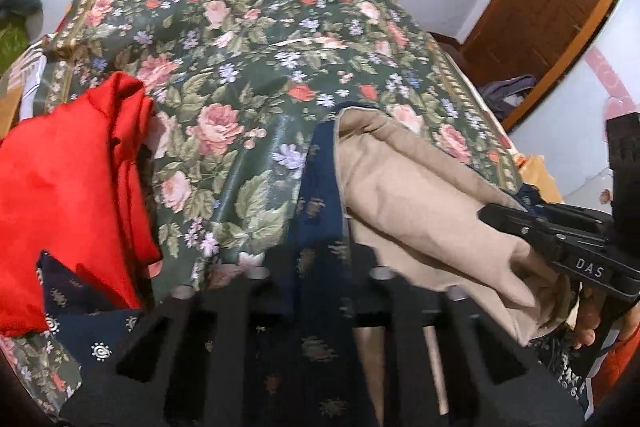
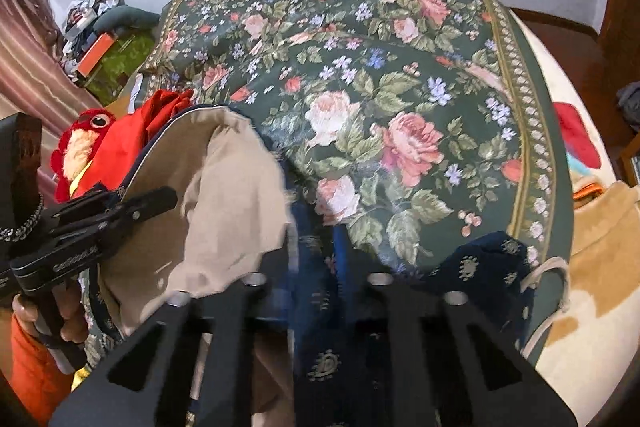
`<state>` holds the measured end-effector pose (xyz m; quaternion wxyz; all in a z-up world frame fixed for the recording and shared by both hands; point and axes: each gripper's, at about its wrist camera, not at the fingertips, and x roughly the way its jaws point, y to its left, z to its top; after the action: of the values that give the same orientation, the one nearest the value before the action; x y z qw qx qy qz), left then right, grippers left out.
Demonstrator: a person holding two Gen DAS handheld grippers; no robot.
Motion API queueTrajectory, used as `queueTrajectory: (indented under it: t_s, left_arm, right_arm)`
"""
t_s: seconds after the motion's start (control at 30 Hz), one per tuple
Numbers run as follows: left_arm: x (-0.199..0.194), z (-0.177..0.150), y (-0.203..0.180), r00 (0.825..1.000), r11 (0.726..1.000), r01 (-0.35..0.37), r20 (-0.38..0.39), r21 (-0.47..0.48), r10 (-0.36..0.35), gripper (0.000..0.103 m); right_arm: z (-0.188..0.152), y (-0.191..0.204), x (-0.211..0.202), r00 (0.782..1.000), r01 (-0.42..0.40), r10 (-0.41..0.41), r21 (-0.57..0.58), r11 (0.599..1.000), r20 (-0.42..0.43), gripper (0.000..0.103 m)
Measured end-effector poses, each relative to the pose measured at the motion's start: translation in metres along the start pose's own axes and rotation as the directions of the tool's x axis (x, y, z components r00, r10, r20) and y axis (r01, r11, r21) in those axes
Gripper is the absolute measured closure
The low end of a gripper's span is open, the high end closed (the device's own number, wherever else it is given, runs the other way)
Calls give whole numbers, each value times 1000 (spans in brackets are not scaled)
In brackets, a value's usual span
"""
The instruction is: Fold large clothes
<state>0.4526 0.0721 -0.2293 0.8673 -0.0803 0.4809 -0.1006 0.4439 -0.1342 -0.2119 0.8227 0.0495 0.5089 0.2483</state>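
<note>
A navy patterned garment with a beige lining (image 1: 420, 199) hangs bunched over the near edge of a bed; it also shows in the right wrist view (image 2: 224, 203). My left gripper (image 1: 316, 279) has navy cloth (image 1: 316, 227) between its fingers. My right gripper (image 2: 316, 285) also has the navy cloth (image 2: 328, 359) between its fingers. The right gripper shows from the side in the left wrist view (image 1: 560, 239), against the beige lining. The left gripper shows from the side in the right wrist view (image 2: 100, 223). The fingertips are hidden by cloth.
A green floral bedspread (image 1: 248, 67) covers the bed (image 2: 400, 87). A red garment (image 1: 68, 187) lies at the left. A red plush toy (image 2: 84, 143) sits by it. A wooden door (image 1: 548, 7) stands at the right. A tan blanket (image 2: 600, 247) lies right.
</note>
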Motion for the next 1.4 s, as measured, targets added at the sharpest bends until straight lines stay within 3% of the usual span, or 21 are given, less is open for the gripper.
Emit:
queueTrajectory:
  t_s: [0.4,0.6,0.93,1.4]
  left_arm:
    - [-103,-15,-34,986,993,82,135,84,-93,96]
    - [-146,-46,-59,985,987,46,159,152,-71,96]
    - [-156,-106,-62,994,990,39,94,138,-52,96]
    - [-128,-190,-40,998,996,13,-55,85,-8,92]
  right_arm:
    - [-21,40,-90,989,-53,64,-87,995,131,96]
    - [-51,47,-123,989,-67,80,-104,992,122,96]
    - [-103,36,-135,995,-54,59,-70,996,81,96]
    - [-168,25,-121,1000,-28,28,-34,999,3,96]
